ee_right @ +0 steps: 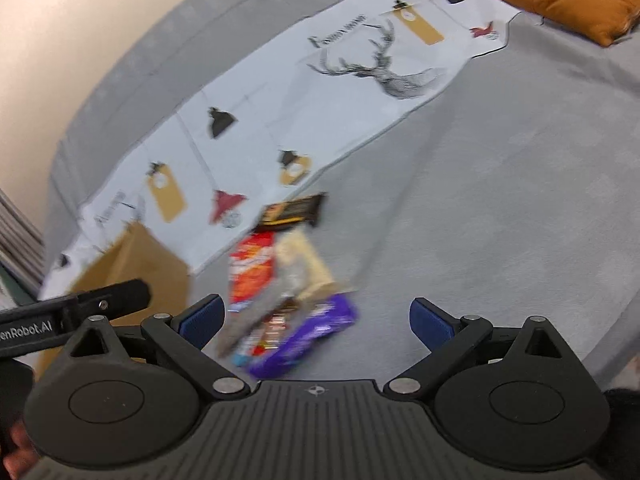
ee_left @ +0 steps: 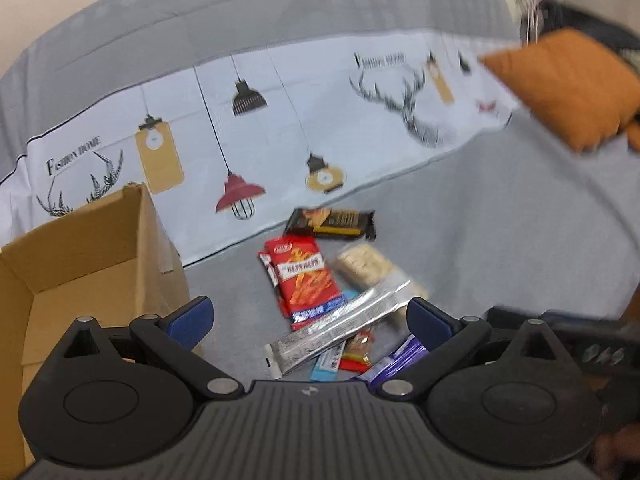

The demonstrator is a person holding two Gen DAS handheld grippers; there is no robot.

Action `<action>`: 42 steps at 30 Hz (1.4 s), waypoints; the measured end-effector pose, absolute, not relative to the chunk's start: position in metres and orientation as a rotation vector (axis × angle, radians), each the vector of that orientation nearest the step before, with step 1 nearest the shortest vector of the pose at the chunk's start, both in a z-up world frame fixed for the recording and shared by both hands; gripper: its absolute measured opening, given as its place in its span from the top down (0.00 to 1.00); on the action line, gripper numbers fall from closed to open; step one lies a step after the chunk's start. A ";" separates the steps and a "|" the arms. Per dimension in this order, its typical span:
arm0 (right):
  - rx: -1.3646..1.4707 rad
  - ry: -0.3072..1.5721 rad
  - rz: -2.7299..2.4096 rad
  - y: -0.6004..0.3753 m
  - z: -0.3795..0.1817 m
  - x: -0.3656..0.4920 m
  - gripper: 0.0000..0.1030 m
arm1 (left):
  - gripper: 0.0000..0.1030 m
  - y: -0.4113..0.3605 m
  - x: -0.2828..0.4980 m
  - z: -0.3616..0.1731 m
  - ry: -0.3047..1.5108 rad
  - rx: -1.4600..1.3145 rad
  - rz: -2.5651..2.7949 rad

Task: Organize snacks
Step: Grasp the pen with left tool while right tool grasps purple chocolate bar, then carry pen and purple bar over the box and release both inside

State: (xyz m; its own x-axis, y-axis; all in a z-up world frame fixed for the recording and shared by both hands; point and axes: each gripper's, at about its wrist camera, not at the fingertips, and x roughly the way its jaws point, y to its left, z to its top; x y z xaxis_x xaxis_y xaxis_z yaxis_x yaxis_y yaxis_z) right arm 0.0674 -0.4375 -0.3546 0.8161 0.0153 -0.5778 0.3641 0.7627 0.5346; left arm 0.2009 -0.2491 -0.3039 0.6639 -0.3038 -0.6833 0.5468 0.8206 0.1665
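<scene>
Sofa (ee_left: 500,220) in grey fabric fills both your views, largest thing here. White printed cloth (ee_left: 280,120) with lamp and antler graphics is draped along its back, and an orange cushion (ee_left: 568,88) sits at the far right end of that cloth.

Landmark: open cardboard box (ee_left: 80,248). It stands on the seat against the cloth, at the left edge of your left wrist view. No snack visible inside from the part of the interior that shows.

Snack pile is on the seat just right of the box, all outside it:
- red packet (ee_left: 304,276), nearest the box in the pile, lying flat
- dark brown packet (ee_left: 332,222) behind the red one, touching the cloth's lower edge
- pale cracker pack (ee_left: 364,266) on the far side of the red packet from the box
- silver wrapper (ee_left: 340,332) lying diagonally, overlapping the red packet's near end
- purple packet (ee_right: 308,336) at the near end of the pile, partly under the silver one
- small red and blue pieces under the silver wrapper, too blurred to identify

Your left gripper (ee_left: 310,316) hovers over the near end of the pile, fingers spread wide, holding nothing. Your right gripper (ee_right: 316,320) is further from the box, over the purple packet, fingers also spread wide, nothing between them. Right wrist view is motion-blurred, so contact with the packets can't be judged.
</scene>
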 end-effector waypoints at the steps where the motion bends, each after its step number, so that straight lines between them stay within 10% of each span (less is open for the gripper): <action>1: 0.694 0.600 -0.206 -0.443 -0.359 0.067 0.05 | 0.00 -0.251 0.205 -0.310 0.704 0.381 -0.497; 10: 0.830 0.635 -0.148 -0.454 -0.383 0.089 0.15 | 0.01 -0.269 0.250 -0.358 0.818 0.312 -0.520; 14: 0.826 0.698 -0.151 -0.442 -0.393 0.112 0.43 | 0.06 -0.283 0.270 -0.384 0.869 0.362 -0.545; 20: 0.840 0.737 -0.141 -0.434 -0.407 0.133 0.44 | 0.21 -0.268 0.303 -0.413 1.015 0.210 -0.553; 22: 0.846 0.729 -0.135 -0.433 -0.408 0.136 0.45 | 0.37 -0.264 0.305 -0.410 1.026 0.203 -0.546; 27: 0.862 0.701 -0.161 -0.439 -0.413 0.138 0.87 | 0.83 -0.252 0.300 -0.398 1.143 0.111 -0.599; 42: 0.725 0.761 -0.140 -0.456 -0.389 0.126 0.80 | 0.87 -0.222 0.274 -0.405 1.234 0.018 -0.535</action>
State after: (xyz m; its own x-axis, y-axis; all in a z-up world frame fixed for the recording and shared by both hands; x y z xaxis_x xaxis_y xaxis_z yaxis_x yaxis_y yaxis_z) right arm 0.1256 -0.4564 -0.3886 0.7277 0.1354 -0.6724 0.3664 0.7520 0.5479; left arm 0.2741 -0.2216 -0.4046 0.2241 -0.3780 -0.8983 0.3975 0.8770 -0.2699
